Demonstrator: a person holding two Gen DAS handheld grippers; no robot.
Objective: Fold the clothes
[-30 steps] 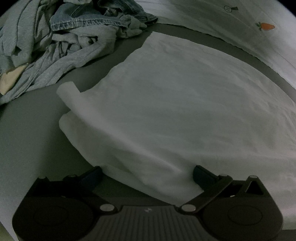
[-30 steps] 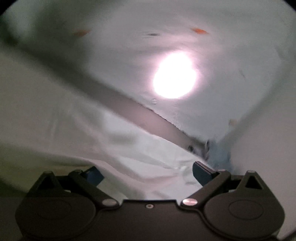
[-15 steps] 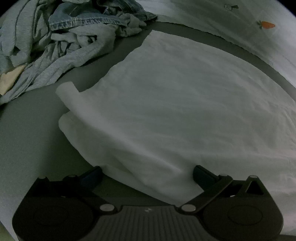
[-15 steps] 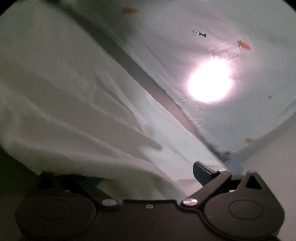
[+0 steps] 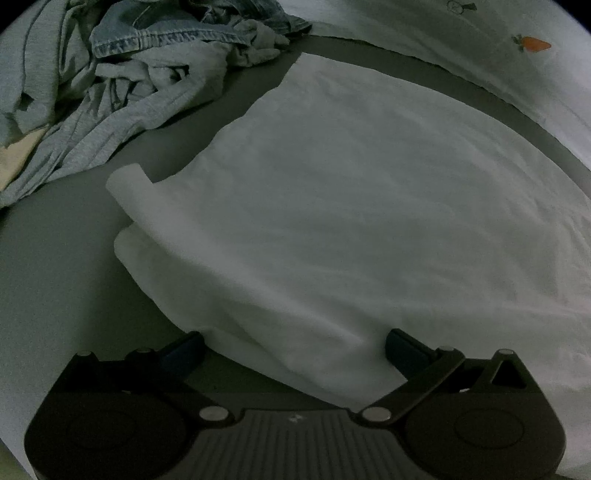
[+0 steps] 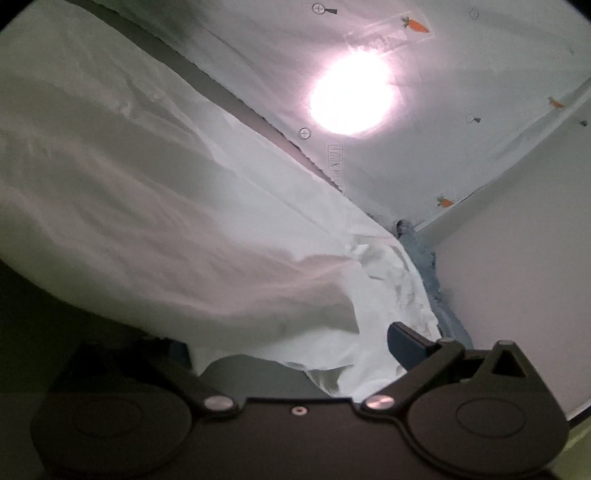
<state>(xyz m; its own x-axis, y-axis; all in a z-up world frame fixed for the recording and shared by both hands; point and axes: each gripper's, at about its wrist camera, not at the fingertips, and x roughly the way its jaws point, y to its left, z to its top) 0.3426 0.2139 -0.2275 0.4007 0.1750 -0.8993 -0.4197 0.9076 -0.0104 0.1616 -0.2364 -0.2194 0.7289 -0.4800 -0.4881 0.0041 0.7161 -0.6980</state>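
White garment lies spread on the grey surface, beside a heap of grey and denim clothes. Left claw and right claw both gape, straddling its near edge.

A grey surface spreads out ahead of the tool and to its left. Beyond it, at the far right, lies a white sheet printed with small orange carrots. In the right wrist view the same sheet rises ahead with a bright round glare on it, and a plain white wall stands to the right.
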